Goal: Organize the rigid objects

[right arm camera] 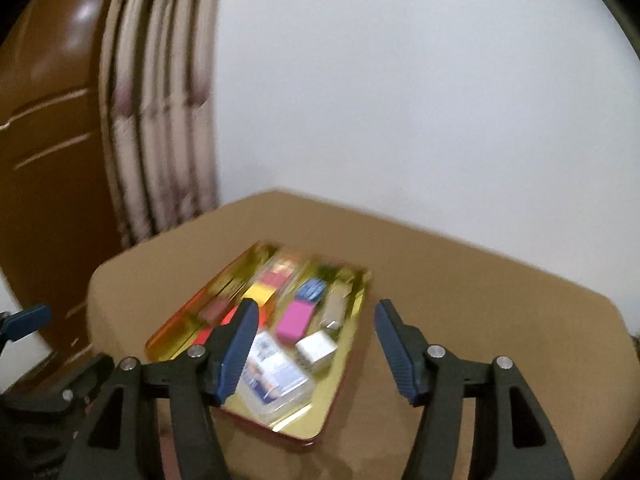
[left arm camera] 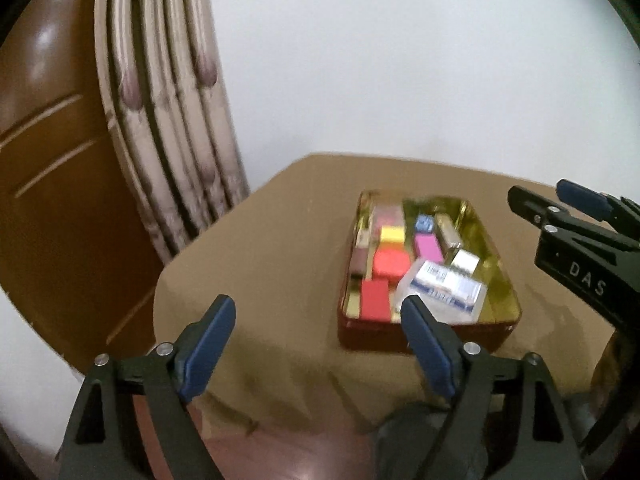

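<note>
A shallow gold tin tray [left arm camera: 500,268] with a dark red outer wall sits on a table under a tan cloth [left arm camera: 260,248]. It holds several small rigid blocks: red [left arm camera: 375,300], orange-red [left arm camera: 390,262], yellow [left arm camera: 391,235], magenta [left arm camera: 428,247], a small blue one [left arm camera: 424,223], a white cube [left arm camera: 464,261] and a clear plastic box with a blue-white label [left arm camera: 444,286]. The tray [right arm camera: 352,320] and magenta block [right arm camera: 294,320] also show in the right wrist view. My left gripper [left arm camera: 318,322] is open and empty, in front of the tray. My right gripper [right arm camera: 314,324] is open and empty, above the tray's near right side.
A striped curtain [left arm camera: 168,120] and a brown wooden door [left arm camera: 52,160] stand at the left. A white wall [left arm camera: 400,60] is behind the table. The cloth hangs over the table's near edge, with dark floor [left arm camera: 300,452] below.
</note>
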Tool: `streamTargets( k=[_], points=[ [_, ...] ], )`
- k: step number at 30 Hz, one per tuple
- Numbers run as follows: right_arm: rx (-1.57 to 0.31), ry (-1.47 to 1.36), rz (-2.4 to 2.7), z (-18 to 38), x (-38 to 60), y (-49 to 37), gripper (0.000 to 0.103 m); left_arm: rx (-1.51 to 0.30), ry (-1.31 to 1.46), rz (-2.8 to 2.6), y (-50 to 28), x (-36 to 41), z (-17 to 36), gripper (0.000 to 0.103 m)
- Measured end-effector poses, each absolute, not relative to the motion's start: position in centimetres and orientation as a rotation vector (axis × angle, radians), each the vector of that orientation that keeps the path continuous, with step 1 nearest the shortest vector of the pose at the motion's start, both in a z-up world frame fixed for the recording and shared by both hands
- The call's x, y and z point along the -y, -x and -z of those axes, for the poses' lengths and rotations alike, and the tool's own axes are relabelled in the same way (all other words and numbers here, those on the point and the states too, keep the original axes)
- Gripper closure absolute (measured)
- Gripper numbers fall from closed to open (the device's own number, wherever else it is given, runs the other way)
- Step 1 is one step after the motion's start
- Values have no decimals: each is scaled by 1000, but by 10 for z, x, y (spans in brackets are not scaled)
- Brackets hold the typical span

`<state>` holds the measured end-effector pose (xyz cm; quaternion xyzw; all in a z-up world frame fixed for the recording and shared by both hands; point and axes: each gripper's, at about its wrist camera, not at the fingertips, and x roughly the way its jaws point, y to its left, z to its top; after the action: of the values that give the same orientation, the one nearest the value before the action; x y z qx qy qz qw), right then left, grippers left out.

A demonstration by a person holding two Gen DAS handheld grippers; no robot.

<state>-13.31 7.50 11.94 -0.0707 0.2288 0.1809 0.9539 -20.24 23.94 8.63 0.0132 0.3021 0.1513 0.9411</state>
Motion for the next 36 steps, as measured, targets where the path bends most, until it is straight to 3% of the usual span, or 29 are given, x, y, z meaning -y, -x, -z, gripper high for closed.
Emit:
streamTargets(
  k=[5, 19, 36],
  points=[
    [-374, 30, -336, -133, -55, 158, 24, -584, -22, -284, 195, -239, -91, 21],
    [-240, -33, -225, -126, -51, 180, 24, -538, -24, -223, 188, -234, -93, 17],
    [-281, -25, -142, -111, -58, 170, 24, -533, -17, -182, 178, -246, -86, 7]
  ],
)
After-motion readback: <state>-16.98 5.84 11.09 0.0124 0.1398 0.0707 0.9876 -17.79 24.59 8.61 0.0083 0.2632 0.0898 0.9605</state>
